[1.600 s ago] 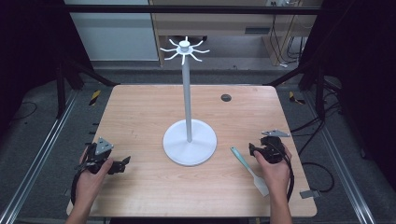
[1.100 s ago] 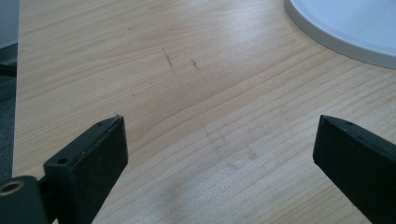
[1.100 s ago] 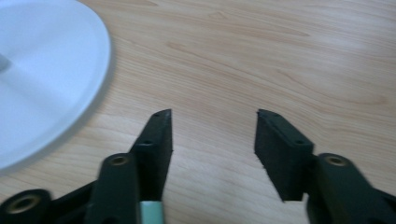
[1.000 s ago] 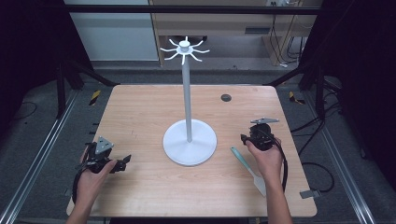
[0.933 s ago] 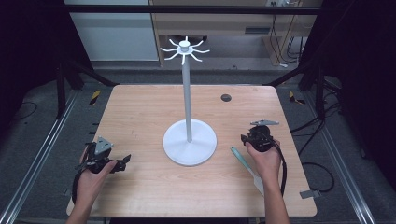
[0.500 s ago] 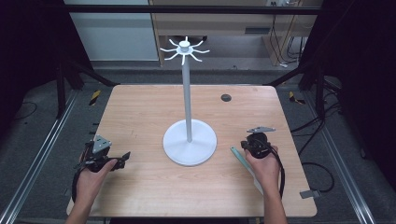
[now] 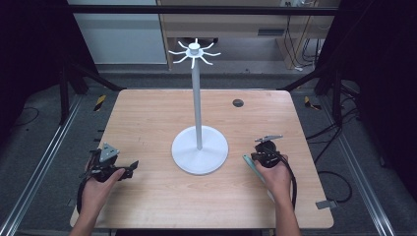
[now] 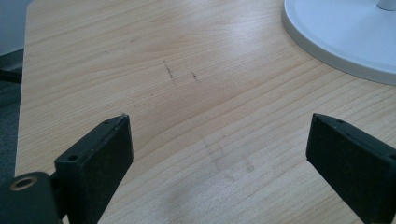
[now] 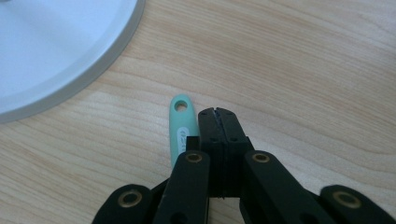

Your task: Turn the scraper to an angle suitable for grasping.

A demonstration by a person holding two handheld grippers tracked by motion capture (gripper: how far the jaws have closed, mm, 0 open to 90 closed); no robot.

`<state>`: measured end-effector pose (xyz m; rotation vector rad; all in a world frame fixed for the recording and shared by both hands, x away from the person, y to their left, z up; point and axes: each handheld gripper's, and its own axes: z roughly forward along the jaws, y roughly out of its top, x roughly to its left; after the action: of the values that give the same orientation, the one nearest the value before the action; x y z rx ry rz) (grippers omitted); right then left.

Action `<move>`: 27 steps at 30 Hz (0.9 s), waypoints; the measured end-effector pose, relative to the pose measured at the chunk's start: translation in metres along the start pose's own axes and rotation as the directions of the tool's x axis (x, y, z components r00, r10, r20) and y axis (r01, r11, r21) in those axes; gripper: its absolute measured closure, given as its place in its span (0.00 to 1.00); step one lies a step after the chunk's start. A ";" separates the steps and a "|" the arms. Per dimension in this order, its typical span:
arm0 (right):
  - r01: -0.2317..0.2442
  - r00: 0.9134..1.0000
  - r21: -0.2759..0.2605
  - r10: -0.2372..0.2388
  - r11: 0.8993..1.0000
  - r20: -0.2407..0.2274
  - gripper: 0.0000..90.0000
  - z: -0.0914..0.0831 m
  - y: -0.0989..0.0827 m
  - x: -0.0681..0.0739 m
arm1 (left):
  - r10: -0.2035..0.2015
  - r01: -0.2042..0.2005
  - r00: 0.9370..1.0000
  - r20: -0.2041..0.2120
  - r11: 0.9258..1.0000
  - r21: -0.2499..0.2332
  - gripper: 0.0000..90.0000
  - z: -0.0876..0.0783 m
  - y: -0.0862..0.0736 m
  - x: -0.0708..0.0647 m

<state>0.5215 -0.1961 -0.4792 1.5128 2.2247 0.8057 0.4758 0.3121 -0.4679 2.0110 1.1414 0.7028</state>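
green handle just beside right gripper

Green tool's lower end hidden beneath right gripper, stand base cut off by edge

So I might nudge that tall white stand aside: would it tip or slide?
The stand probably slides: its round base is wide and flat. Pushed high on the thin pole, it might tip, with the hook crown far up.

Left tool: black body, grey three-cornered plate on top, flat matte black jaws with small screw holes, brass-ringed pivot. Right tool: black linkage arms with brass-ringed pivots, grey plate, black cable looping back. Forearms bare, no sleeves.
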 end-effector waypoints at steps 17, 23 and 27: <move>0.037 0.995 0.028 -0.034 0.999 -0.096 1.00 0.003 -0.002 0.005 | 0.009 -0.009 1.000 0.005 1.000 0.004 0.08 0.001 0.000 -0.002; 0.088 0.986 0.052 -0.079 0.995 -0.149 1.00 0.000 -0.004 0.016 | 0.014 -0.014 1.000 0.008 1.000 0.008 0.08 0.001 0.001 -0.002; 0.105 0.983 0.053 -0.096 0.993 -0.155 1.00 0.000 -0.005 0.018 | 0.008 -0.008 1.000 0.005 1.000 0.004 0.08 0.001 0.000 -0.002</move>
<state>0.5109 -0.1804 -0.4809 1.3946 2.4358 0.8561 0.4757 0.3102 -0.4682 2.0205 1.1330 0.7001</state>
